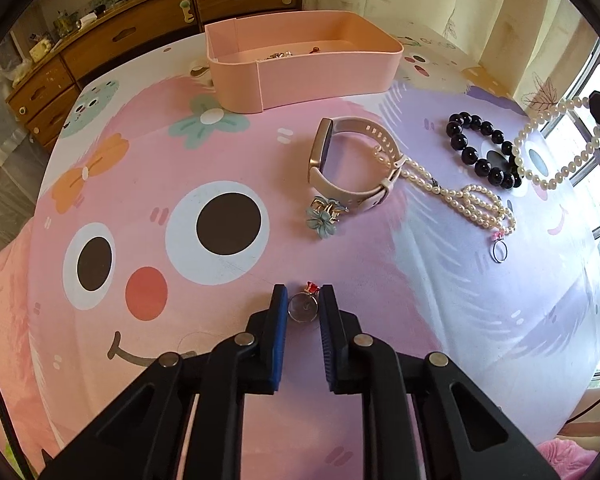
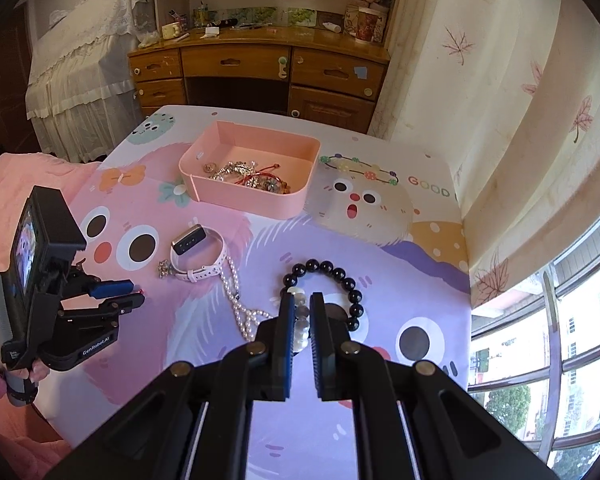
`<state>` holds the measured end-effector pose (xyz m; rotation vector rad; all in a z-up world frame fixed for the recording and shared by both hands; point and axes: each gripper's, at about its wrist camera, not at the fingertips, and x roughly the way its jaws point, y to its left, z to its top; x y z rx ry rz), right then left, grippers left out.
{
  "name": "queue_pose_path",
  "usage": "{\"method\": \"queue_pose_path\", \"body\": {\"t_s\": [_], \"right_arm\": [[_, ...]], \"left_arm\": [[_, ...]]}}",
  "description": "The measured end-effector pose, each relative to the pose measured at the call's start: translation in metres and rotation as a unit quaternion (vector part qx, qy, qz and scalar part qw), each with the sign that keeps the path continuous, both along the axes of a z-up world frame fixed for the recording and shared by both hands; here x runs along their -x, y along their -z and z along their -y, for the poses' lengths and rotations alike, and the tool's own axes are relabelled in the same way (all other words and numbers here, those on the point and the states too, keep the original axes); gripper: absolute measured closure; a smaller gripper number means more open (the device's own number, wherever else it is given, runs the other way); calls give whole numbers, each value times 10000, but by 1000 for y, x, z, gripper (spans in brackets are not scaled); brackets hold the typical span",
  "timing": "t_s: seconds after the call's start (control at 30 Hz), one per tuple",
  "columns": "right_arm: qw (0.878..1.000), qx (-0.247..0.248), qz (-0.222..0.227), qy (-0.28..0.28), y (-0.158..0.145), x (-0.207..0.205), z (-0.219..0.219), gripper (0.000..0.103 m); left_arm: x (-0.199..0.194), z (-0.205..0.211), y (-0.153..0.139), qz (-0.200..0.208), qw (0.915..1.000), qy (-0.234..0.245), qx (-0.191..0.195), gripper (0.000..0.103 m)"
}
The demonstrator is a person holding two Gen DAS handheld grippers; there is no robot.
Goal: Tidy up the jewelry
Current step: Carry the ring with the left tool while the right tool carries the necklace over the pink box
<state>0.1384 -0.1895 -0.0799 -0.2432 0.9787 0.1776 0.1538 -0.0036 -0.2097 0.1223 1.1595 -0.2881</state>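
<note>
Left gripper (image 1: 303,304) pinches red-stone ring (image 1: 303,307), bound for pink tray (image 1: 324,76) at twelve o'clock; right gripper (image 2: 300,312) clamps lifted pearl bracelet (image 2: 301,322).

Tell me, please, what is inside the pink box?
The pink box holds a tangle of jewelry: silver chains, a red cord piece and a small round charm. Pieces underneath the pile are covered, so they cannot be seen.

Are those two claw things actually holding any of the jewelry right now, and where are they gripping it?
Yes. The left gripper pinches the red-stone ring across its band. The right gripper clamps the pearl bracelet on a few beads, the rest of the loop hanging free.
</note>
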Motion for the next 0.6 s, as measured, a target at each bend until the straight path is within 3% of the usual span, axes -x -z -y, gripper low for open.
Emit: {"method": "queue_pose_path", "body": {"t_s": [0.4, 0.6], "right_arm": [[9996, -154, 44, -250, -6, -14, 7, 96], [9989, -194, 114, -417, -12, -19, 7, 96]], "left_arm": [[3, 3, -1, 62, 9996, -282, -42, 90], [4, 5, -17, 229, 9990, -381, -58, 90]]}}
